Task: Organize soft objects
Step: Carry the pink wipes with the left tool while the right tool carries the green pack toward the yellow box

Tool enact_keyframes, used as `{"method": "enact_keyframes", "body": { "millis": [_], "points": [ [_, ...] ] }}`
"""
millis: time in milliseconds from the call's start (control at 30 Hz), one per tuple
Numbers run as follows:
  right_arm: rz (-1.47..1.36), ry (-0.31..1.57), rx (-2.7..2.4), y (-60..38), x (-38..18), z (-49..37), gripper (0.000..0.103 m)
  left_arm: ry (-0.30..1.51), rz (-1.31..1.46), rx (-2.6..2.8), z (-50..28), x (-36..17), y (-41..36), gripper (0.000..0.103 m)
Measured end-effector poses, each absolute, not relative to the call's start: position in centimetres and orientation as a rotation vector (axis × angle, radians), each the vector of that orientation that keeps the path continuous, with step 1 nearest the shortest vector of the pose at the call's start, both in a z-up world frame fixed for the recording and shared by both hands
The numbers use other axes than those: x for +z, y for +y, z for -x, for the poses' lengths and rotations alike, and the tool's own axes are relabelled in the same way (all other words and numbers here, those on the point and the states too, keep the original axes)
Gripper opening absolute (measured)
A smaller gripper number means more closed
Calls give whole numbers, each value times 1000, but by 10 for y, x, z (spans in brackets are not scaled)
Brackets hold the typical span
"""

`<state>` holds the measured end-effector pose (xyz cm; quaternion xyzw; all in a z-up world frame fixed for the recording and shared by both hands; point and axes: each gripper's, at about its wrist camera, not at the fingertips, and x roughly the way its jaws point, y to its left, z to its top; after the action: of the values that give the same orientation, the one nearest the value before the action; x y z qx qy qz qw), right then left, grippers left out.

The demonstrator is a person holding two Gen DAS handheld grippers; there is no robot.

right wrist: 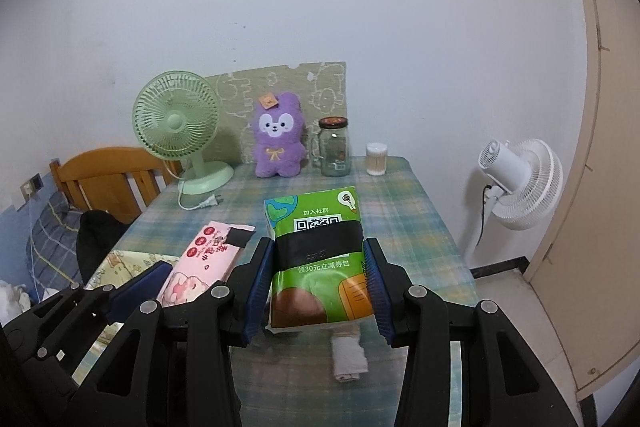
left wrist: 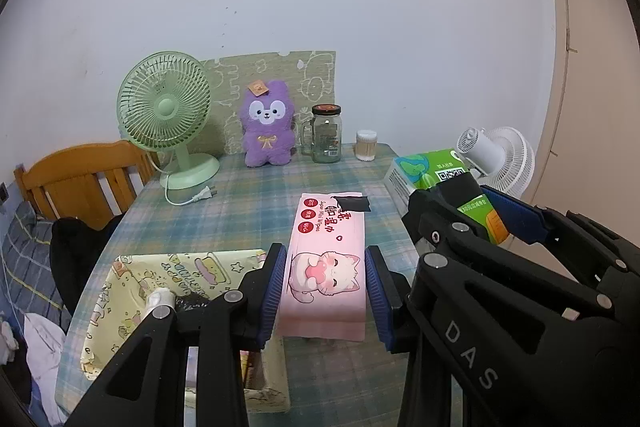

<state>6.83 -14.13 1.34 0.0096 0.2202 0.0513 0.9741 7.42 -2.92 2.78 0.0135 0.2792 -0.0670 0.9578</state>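
My left gripper (left wrist: 325, 291) is shut on a pink pack of wet wipes (left wrist: 330, 259) with a cartoon cat, held above the checked tablecloth (left wrist: 248, 211). My right gripper (right wrist: 316, 291) is shut on a green pack of tissues (right wrist: 320, 259) with a black band and a QR code, also lifted off the table. Each pack shows in the other view: the tissues (left wrist: 436, 171) at the right, the wipes (right wrist: 200, 263) at the left. A yellow cartoon-print basket (left wrist: 168, 291) sits below my left gripper. A purple plush bear (left wrist: 267, 125) leans at the back.
A green desk fan (left wrist: 166, 115) with a loose plug, a glass jar (left wrist: 326, 133) and a cotton-swab tub (left wrist: 366, 145) stand at the back. A folded grey cloth (right wrist: 349, 357) lies on the table under the tissues. A white fan (right wrist: 520, 179) stands right of the table, a wooden chair (left wrist: 80, 179) left.
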Motion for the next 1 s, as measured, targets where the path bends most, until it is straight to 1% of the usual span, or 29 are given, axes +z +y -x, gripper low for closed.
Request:
{"method": "enact_keyframes", "body": {
  "millis": [533, 1000],
  "points": [
    [-7, 452, 184, -92, 10, -80, 48, 545, -21, -90, -77, 26, 16, 41],
    [10, 485, 231, -53, -9, -94, 48, 586, -6, -32, -90, 6, 55, 41]
  ]
}}
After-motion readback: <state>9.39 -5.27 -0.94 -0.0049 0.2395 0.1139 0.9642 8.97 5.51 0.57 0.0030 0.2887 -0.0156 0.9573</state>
